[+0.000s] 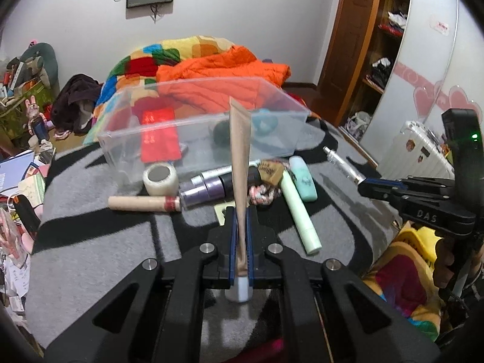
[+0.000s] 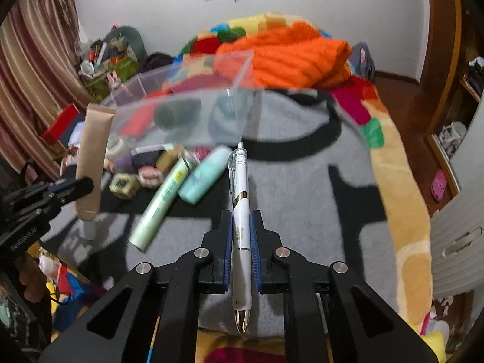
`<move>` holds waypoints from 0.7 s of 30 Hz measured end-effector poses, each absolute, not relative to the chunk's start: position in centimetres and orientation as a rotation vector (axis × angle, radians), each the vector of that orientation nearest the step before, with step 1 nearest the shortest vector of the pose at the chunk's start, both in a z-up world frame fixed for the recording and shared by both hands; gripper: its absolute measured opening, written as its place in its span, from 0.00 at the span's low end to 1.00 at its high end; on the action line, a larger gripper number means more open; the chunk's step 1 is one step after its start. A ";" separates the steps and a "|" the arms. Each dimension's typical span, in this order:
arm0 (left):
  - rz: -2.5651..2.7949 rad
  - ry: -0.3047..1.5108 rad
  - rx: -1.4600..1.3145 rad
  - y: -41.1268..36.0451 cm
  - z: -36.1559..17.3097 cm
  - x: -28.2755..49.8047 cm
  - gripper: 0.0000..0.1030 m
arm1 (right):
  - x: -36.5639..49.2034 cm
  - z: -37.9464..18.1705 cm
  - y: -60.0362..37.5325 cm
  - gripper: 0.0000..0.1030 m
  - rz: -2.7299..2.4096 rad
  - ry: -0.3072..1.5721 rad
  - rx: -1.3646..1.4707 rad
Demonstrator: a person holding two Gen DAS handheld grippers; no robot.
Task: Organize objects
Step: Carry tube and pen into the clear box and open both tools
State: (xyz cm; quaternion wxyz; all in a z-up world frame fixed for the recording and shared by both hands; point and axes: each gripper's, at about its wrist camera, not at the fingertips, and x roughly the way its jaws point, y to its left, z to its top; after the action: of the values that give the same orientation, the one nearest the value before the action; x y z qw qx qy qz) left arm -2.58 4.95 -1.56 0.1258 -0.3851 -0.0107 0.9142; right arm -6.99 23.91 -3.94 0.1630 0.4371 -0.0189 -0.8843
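Both claws loaded above the grey-and-black blanket (image 1: pixel 90 242) on the bed.
Left claw (image 1: pixel 241 220) pinching a tan squeeze tube with white cap (image 1: pixel 240 157), held upright near the clear plastic box (image 1: pixel 199 121); right claw (image 2: pixel 241 227) clamped on a white click pen with gold trim (image 2: pixel 241 211), just right of the pale green tube (image 2: pixel 163 199) and mint bottle (image 2: pixel 205 172).

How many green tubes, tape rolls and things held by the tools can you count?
Green tubes on the grey blanket: 2 (pale green tube, mint tube)
Tape rolls: 1 (tape roll)
Held things: 2 (tan tube in the left tool, white pen in the right tool)
Total: 5
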 end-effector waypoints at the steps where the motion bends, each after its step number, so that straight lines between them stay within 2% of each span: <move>1: 2.676 -0.036 -1.107 4.7 -1.2 -2.6 0.04 | -7.0 -3.3 23.8 0.10 -2.527 -0.055 1.223; 8: 2.744 -0.089 -1.046 3.3 0.8 -3.7 0.04 | -8.7 0.3 22.5 0.10 -2.537 -0.070 1.069; 21: 2.825 -0.211 -0.957 -0.3 3.8 -6.8 0.04 | -13.6 3.0 19.7 0.10 -2.541 -0.048 0.962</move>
State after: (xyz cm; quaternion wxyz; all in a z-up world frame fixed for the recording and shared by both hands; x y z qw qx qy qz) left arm -6.82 -0.28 3.84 0.0755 -0.3191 -0.0702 0.9421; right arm -13.61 19.75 2.98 0.2106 0.3460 -0.0173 -0.9141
